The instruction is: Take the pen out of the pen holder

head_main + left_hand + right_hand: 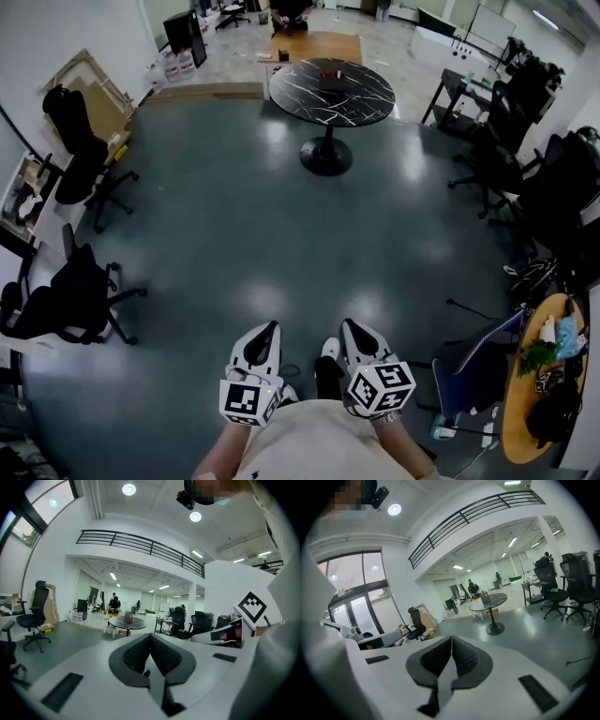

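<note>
No pen or pen holder can be made out in any view. Both grippers are held close to the person's body, side by side over the grey floor. My left gripper (269, 328) is shut with nothing between its ribbed pads, and its jaws meet in the left gripper view (150, 637). My right gripper (350, 325) is likewise shut and empty, with the pads pressed together in the right gripper view (451, 640). Each one points out across the room toward a round black marble table (331, 91).
Black office chairs (80, 159) stand at the left and more at the right (502, 141). A blue chair (478, 370) and a round wooden table (511, 412) with a plant and small items are at the lower right. People sit far off at the back.
</note>
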The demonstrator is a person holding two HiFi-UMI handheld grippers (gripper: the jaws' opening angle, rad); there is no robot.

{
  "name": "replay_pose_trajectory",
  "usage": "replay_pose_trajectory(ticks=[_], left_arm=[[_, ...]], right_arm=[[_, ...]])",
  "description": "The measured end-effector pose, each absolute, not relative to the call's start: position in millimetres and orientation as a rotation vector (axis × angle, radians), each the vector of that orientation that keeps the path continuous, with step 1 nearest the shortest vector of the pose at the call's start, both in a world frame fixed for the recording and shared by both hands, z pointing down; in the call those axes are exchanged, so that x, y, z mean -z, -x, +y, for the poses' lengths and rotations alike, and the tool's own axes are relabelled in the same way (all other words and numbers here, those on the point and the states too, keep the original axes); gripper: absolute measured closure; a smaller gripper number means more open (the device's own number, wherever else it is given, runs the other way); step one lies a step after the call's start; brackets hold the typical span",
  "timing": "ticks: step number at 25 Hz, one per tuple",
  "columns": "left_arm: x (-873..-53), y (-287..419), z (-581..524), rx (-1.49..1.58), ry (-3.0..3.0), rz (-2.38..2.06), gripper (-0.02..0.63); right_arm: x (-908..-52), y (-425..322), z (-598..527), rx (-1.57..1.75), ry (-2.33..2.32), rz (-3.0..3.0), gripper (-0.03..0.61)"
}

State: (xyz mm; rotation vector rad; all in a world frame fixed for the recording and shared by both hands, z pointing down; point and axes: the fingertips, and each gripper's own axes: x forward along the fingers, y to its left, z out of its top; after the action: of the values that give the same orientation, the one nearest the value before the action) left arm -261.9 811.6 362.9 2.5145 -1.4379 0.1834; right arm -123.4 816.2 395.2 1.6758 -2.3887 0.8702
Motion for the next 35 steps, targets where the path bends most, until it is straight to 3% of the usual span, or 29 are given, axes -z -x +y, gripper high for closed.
replay_pose_trajectory(ticks=[13, 24, 35], left_arm=[[-349, 172, 701, -0.121, -2.497, -1.479, 0.603], [-346, 155, 637, -0.112, -2.495, -1.505, 0.603], [-354, 136, 478, -0.096, -2.564, -1.342, 0.603]], right_arm=[[-382, 22, 689, -0.796, -1.636, -2.443, 0.561], [-390, 11, 627, -0.798, -1.597, -2.427, 0.560], [-398, -4, 495, -0.812, -1.711, -2.300, 0.561]])
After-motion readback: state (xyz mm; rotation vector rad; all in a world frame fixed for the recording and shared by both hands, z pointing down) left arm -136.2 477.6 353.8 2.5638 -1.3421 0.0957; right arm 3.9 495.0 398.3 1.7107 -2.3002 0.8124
